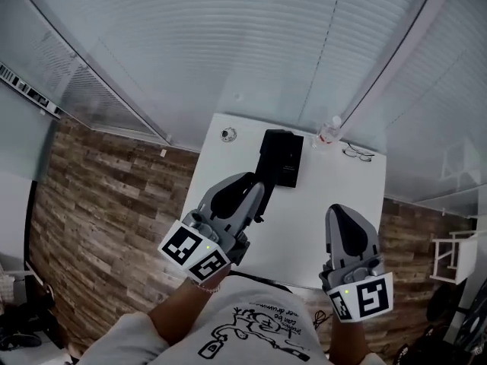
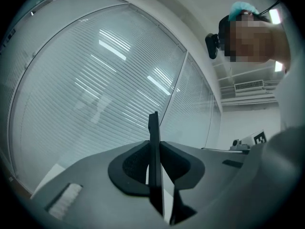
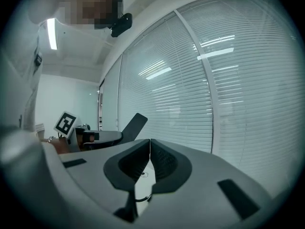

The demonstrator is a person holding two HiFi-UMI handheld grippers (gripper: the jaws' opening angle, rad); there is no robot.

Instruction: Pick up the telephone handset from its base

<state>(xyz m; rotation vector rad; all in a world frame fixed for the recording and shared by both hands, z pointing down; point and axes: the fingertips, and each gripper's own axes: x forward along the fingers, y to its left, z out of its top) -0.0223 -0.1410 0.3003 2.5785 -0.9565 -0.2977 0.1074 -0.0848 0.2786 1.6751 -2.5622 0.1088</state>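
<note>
The black telephone base [image 1: 281,157] lies on the white table [image 1: 335,211], towards its far side. My left gripper [image 1: 255,195] is raised near the table's left front and is shut on a slim black handset [image 2: 153,128]. The handset stands edge-on between the pads and juts beyond the fingertips. In the right gripper view the same handset [image 3: 135,124] sticks out of the left gripper [image 3: 95,137] at the left. My right gripper [image 1: 346,230] hangs over the table's right front edge. Its jaws [image 3: 148,149] meet with nothing between them.
A clear bottle [image 1: 329,131] and a pair of glasses [image 1: 358,154] lie at the table's far right. A small round object [image 1: 228,134] sits at the far left corner. Glass walls with blinds [image 1: 251,44] rise behind the table. Wooden floor [image 1: 114,204] lies to the left.
</note>
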